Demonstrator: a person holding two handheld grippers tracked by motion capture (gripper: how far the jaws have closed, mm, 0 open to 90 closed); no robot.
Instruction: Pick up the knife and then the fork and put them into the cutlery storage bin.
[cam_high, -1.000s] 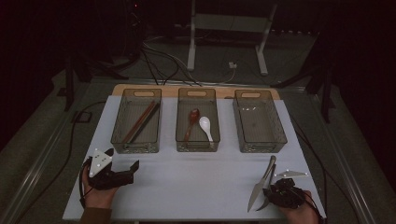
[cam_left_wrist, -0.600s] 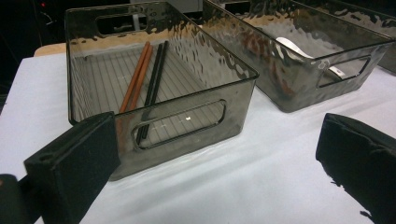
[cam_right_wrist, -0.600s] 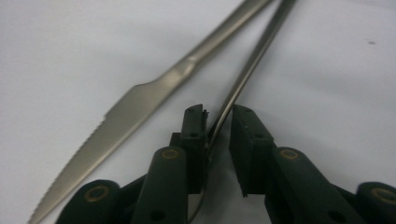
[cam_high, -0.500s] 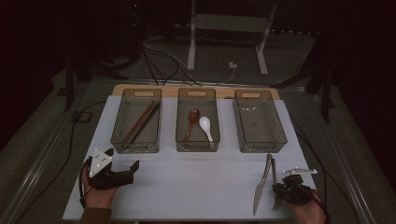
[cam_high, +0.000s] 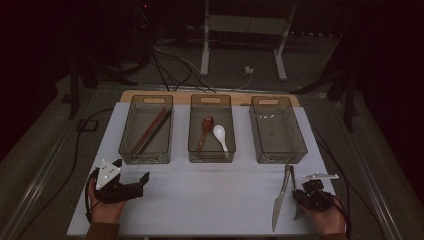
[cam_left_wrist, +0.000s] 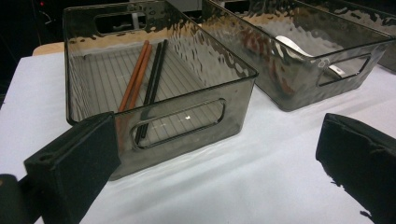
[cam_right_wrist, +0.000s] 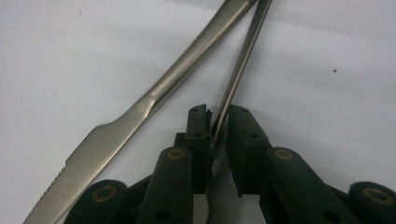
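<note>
High view: your right gripper (cam_high: 299, 196) sits at the lower right of the counter (cam_high: 210, 200), at the thin utensil (cam_high: 292, 175) lying beside the knife (cam_high: 280, 200); it has shifted right since the earlier frame. Left gripper (cam_high: 142, 179) rests at lower left.

Left gripper view: its fingers (cam_left_wrist: 74, 158) are spread, holding nothing.

Right gripper view: the fingers (cam_right_wrist: 198, 135) have just been closing and pinch the utensil's handle, likely a fork. Next, lift it cleanly off the knife toward the empty bin (cam_high: 277, 130).

No legible text, label, brand, number or sign appears on the bins, the cutlery, the grippers or the table.
</note>
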